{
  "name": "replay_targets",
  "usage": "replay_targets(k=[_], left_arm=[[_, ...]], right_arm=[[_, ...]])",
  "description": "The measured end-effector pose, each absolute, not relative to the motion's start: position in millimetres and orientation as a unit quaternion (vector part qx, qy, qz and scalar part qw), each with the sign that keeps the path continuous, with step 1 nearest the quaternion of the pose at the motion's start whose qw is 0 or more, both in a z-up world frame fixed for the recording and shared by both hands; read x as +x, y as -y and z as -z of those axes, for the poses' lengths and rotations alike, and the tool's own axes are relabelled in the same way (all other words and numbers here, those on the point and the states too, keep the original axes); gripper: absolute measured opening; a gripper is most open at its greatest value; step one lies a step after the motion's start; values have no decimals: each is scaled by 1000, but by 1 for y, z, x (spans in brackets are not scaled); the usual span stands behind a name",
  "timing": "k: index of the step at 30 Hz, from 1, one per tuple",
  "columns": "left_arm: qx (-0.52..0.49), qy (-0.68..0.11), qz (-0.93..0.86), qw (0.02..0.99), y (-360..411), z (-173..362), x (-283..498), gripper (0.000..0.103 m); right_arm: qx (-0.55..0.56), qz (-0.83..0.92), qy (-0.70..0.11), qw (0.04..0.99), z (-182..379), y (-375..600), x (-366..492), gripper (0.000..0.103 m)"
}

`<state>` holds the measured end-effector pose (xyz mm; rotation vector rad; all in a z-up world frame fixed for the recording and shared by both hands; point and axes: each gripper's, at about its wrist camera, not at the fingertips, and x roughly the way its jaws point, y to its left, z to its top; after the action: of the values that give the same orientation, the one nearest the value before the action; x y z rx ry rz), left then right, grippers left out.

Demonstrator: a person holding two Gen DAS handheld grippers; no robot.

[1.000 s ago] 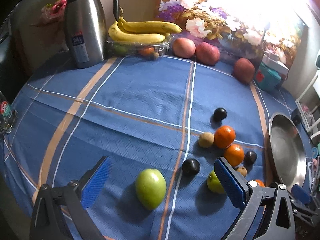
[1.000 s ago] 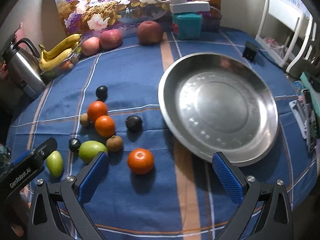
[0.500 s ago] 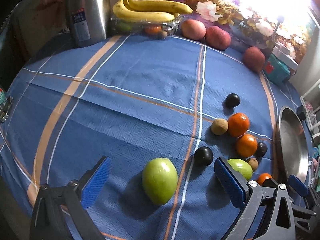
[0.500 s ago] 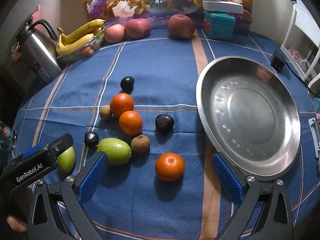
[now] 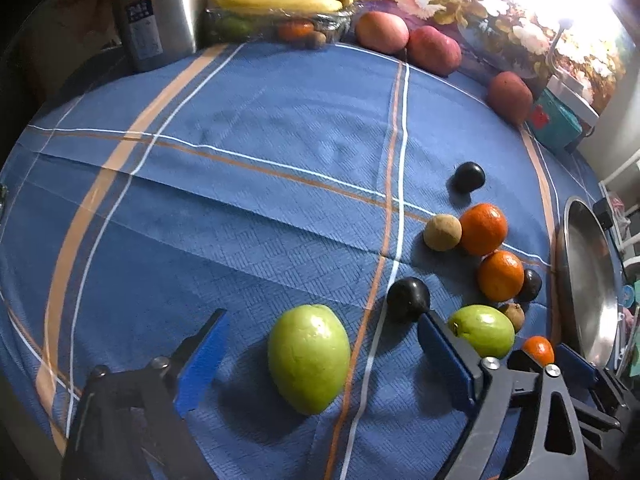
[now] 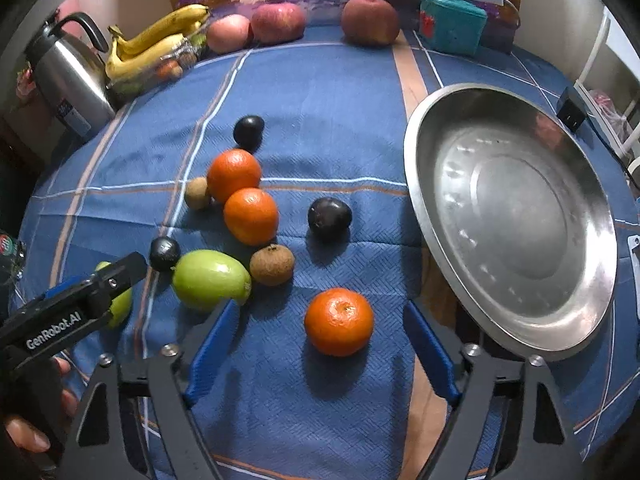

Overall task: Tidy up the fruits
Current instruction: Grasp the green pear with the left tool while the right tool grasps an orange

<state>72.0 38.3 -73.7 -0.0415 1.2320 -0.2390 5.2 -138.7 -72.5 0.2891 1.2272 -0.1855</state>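
Right now each gripper has a fruit lined up between its spread jaws, and neither touches its fruit yet. The left gripper (image 5: pixel 322 364) stands wide, its blue pads on either side of the large green fruit (image 5: pixel 309 358) on the blue tablecloth (image 5: pixel 240 208). That fruit lies just ahead of the pads and a little right of centre — nearer the right pad than the left. Its long axis runs near to far, slightly tilted, so the pads face its narrower sides, which I judge the easier way to close on it.

The right gripper (image 6: pixel 318 344) is equally wide, with the nearest orange (image 6: pixel 339 321) almost midway between its pads and only just ahead of them. Being round, it has no axis to mind.

The steel pan (image 6: pixel 510 220) — the likely place for the fruit — sits just right of that orange, close to the right gripper and well apart from the left one. So the right side has the shorter carry; the left must cross the cluster of a second green fruit (image 6: pixel 210 279), two more oranges (image 6: pixel 250 216), dark plums (image 6: pixel 329 218) and small brown fruits (image 6: pixel 272 265).

Bananas (image 6: pixel 156 46), red apples (image 6: pixel 370 20) and a steel flask (image 6: pixel 70 78) stand at the far edge, out of the way.
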Motion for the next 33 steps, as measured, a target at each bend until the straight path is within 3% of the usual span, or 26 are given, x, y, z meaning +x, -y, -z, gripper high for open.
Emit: replay_targets(k=[7, 13, 16, 23, 33], left_arm=[[-26, -590, 116, 799, -36, 80, 71, 76], [-31, -588, 117, 800, -39, 77, 70, 56], [-29, -586, 104, 803, -42, 76, 70, 41], [-36, -588, 102, 802, -47, 75, 69, 41], [-38, -588, 102, 801, -47, 74, 69, 41]], right_arm=[[145, 90, -588, 790, 85, 143, 7, 66], [158, 96, -591, 785, 87, 149, 6, 56], [164, 97, -589, 785, 87, 151, 4, 51], [168, 97, -589, 784, 84, 156, 0, 38], [161, 99, -591, 784, 83, 151, 3, 38]])
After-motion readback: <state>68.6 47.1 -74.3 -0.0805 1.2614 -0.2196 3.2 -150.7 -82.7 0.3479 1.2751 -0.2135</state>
